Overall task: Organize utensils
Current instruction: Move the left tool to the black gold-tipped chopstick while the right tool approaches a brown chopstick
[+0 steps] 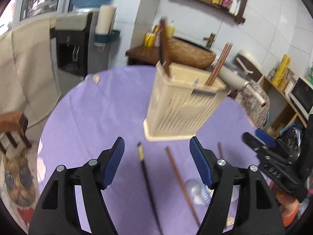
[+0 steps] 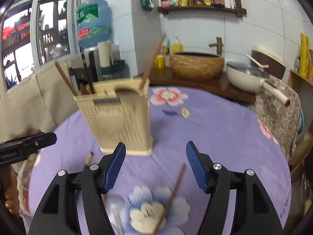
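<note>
chopsticks (image 1: 217,64) stand in the holder (image 1: 182,105) on the table (image 1: 88,117), others (image 1: 177,174) lying before it.

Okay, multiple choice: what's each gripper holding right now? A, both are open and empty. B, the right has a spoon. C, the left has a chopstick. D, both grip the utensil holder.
A: the left gripper and the right gripper both stand with jaws wide apart and nothing between them, while loose chopsticks lie on the purple tablecloth before the beige utensil holder.

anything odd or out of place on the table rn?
Yes. Loose utensils lie scattered on the purple tablecloth instead of in the beige utensil holder: a dark chopstick, a brown chopstick and a spoon. Others already stand in the holder. Both grippers, left and right, have jaws open and empty.
</note>
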Available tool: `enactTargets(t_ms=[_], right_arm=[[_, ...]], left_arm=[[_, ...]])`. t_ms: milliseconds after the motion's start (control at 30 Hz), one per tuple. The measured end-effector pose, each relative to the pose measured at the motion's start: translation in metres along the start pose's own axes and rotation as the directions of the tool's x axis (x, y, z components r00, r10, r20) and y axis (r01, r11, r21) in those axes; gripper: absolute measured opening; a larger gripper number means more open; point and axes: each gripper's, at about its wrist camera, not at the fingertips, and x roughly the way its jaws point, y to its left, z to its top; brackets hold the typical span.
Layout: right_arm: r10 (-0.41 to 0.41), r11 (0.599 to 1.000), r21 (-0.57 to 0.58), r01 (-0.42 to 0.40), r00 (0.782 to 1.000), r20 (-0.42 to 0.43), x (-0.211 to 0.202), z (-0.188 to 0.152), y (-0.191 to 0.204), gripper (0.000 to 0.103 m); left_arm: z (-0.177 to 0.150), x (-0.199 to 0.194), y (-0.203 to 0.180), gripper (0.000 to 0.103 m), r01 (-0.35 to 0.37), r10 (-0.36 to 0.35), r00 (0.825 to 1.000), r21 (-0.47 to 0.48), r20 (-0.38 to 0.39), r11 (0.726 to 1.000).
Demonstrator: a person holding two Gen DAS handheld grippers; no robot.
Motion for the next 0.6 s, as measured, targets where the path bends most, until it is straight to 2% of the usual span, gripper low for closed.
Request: enactTargets(t_ms=[100, 200, 300, 467, 600], right_arm=[[-0.04, 0.999, 0.032, 0.042, 0.996, -0.077, 0.005, -0.029, -0.01, 0.063], [-0.026, 0.997, 0.069, 0.038, 0.986, -0.164, 0.017, -0.053, -0.017, 0.063], [-0.025, 0.998, 0.055, 0.038, 0.975, -0.22, 0.03, -0.068, -0.013, 0.063], [-0.027, 0.998, 0.052, 0.042, 0.965, -0.262, 0.046, -0.071, -0.01, 0.06], [-0.04, 0.996, 0.069, 0.064, 0.952, -0.304, 0.062, -0.066, -0.014, 0.051]], left_arm=[[-0.027, 0.017, 0.013, 0.069, -0.031, 0.028, 0.997, -0.035, -0.071, 0.999], [-0.045, 0.032, 0.017, 0.069, -0.056, 0.052, 0.992, -0.028, -0.119, 0.998], [-0.058, 0.045, 0.019, 0.069, -0.066, 0.062, 0.985, -0.018, -0.159, 0.998], [-0.063, 0.059, 0.015, 0.069, -0.104, 0.102, 0.979, 0.0, -0.178, 0.995], [-0.059, 0.07, 0.014, 0.069, -0.117, 0.116, 0.973, 0.007, -0.201, 0.993]])
